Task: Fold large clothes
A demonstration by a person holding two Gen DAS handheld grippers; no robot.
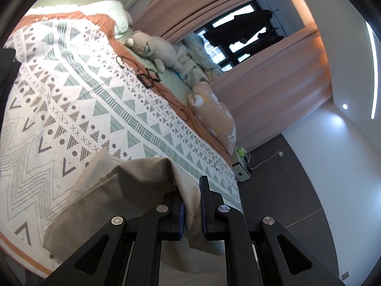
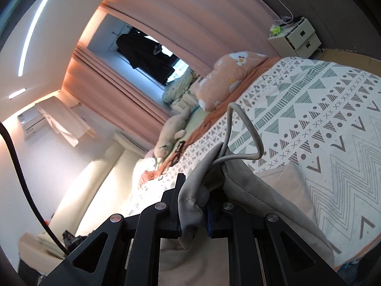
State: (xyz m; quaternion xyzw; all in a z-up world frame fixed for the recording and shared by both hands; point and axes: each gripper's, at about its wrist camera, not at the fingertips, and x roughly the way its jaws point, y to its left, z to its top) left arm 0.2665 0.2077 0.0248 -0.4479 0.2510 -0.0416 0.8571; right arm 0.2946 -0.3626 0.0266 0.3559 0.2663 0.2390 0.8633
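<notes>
- The left gripper [image 1: 191,205] is clamped narrow on a fold of beige garment [image 1: 107,190], the cloth pinched between its 2 blue-padded jaws.
- From that grip the garment hangs and spreads to the left, lying over the patterned bedspread [image 1: 78,90].
- The right gripper [image 2: 194,205] is likewise closed tight on a bunched edge of the same beige garment [image 2: 262,190], with a grey drawstring [image 2: 247,128] looping up out of the bunch.
- In the right wrist view the cloth trails down to the right, across the bedspread [image 2: 321,109].
- The bedspread carries green and brown triangles, dots, crosses and zigzags, with an orange border.
- A plush toy [image 1: 152,47] lies near the bed's far edge, and a peach pillow [image 1: 214,116] sits beside it.
- Pink curtains [image 1: 214,0] frame a window, and a white bedside cabinet [image 2: 297,38] stands past the pillow [image 2: 228,76].
</notes>
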